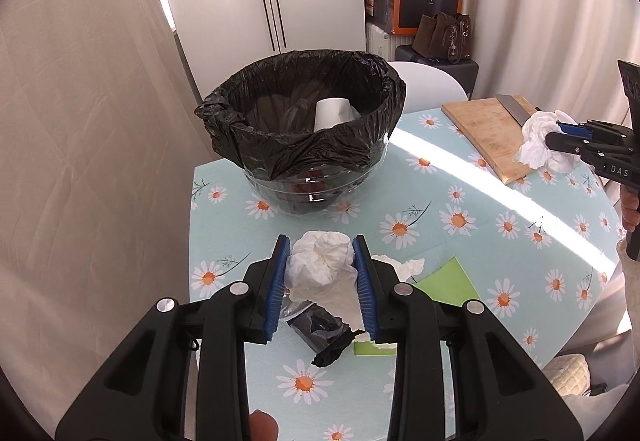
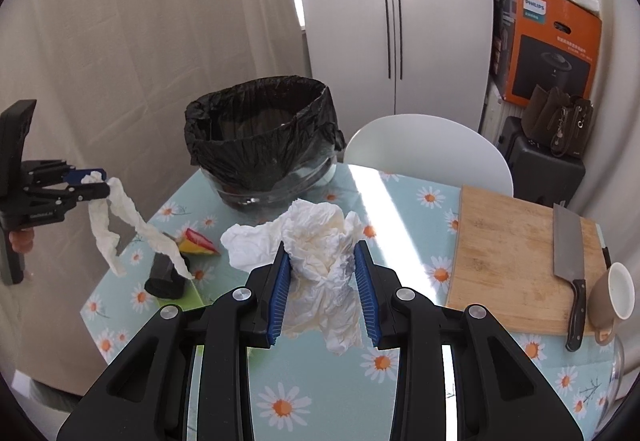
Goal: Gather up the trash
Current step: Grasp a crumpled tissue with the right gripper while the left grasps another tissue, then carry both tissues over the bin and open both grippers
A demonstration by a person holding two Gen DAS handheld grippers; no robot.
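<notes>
My left gripper (image 1: 320, 253) is shut on a crumpled white tissue (image 1: 318, 265) and holds it above the table; in the right wrist view this gripper (image 2: 94, 181) shows at the left with the tissue (image 2: 120, 225) hanging down in long strips. My right gripper (image 2: 320, 257) is shut on another crumpled white tissue (image 2: 320, 261), lifted over the table; it shows at the right of the left wrist view (image 1: 560, 135). The bin (image 1: 304, 129) is a glass bowl lined with a black bag, with a white cup (image 1: 334, 113) inside, at the table's far left.
On the daisy tablecloth (image 1: 460, 225) lie a black wrapper (image 1: 324, 337), green paper (image 1: 448, 283) and a red-yellow scrap (image 2: 198, 239). A wooden cutting board (image 2: 516, 261) with a cleaver (image 2: 568, 245) and a brown mug (image 2: 612, 295) sit at the right. A white chair (image 2: 428, 149) stands behind.
</notes>
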